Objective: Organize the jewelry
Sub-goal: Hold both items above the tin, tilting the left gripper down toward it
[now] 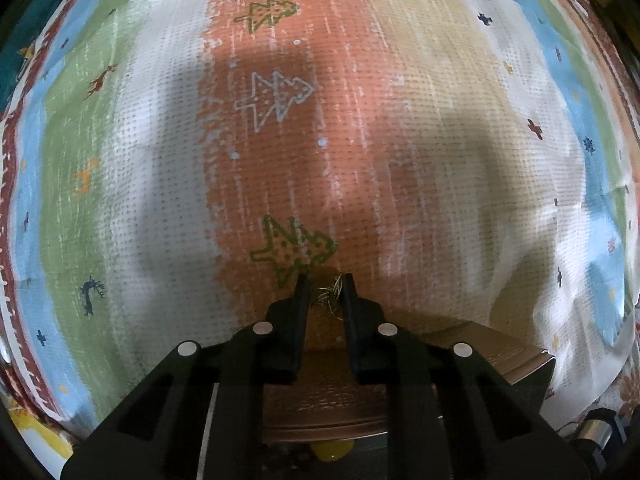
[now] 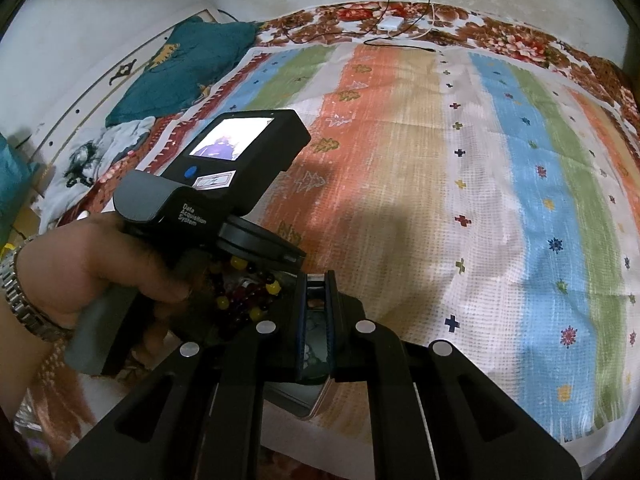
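Note:
In the left wrist view my left gripper (image 1: 327, 280) is shut on a small gold spiky jewelry piece (image 1: 329, 294), held above a copper-brown metal box (image 1: 516, 360) that lies under the fingers. A yellow bead (image 1: 333, 450) shows at the box's near edge. In the right wrist view my right gripper (image 2: 317, 280) is shut on the rim of the box (image 2: 316, 404), its jaws nearly together. A strand of yellow and dark red beads (image 2: 248, 292) lies in the box under the left hand-held device (image 2: 224, 184).
A striped cloth (image 2: 440, 160) with tree and cross prints covers the bed. A teal pillow (image 2: 180, 72) and crumpled clothes (image 2: 104, 148) lie at the far left. A white charger with cables (image 2: 390, 23) lies at the far edge by the wall.

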`<move>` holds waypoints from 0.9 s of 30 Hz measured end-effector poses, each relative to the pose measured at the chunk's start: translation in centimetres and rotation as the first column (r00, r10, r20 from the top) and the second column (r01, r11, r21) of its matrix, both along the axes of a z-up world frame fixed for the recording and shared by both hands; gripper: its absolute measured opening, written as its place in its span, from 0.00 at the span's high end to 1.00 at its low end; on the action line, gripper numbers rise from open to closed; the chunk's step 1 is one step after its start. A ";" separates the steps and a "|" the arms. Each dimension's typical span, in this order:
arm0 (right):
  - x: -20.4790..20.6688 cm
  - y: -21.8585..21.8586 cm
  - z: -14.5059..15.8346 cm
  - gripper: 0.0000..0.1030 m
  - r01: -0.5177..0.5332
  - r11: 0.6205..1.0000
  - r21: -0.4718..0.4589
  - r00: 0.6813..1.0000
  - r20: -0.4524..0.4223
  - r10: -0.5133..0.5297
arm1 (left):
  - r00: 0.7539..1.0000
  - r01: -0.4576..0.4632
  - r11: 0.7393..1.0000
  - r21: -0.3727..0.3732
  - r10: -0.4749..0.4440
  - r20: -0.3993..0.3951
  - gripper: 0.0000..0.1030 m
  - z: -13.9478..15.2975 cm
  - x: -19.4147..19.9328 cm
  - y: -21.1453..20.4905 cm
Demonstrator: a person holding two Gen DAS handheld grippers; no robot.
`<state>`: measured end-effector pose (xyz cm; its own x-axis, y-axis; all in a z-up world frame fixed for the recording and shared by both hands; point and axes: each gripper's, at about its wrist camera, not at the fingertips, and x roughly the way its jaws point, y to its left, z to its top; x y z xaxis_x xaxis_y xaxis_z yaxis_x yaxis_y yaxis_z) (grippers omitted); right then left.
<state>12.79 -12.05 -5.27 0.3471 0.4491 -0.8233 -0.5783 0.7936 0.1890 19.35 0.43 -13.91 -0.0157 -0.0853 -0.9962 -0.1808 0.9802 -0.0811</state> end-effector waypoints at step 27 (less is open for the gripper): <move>0.2 0.3 -0.9 0.91 0.005 0.999 -0.044 1.000 -0.007 -0.005 | 0.963 0.030 0.982 0.188 -0.079 0.258 0.85 7.4 -3.7 -1.6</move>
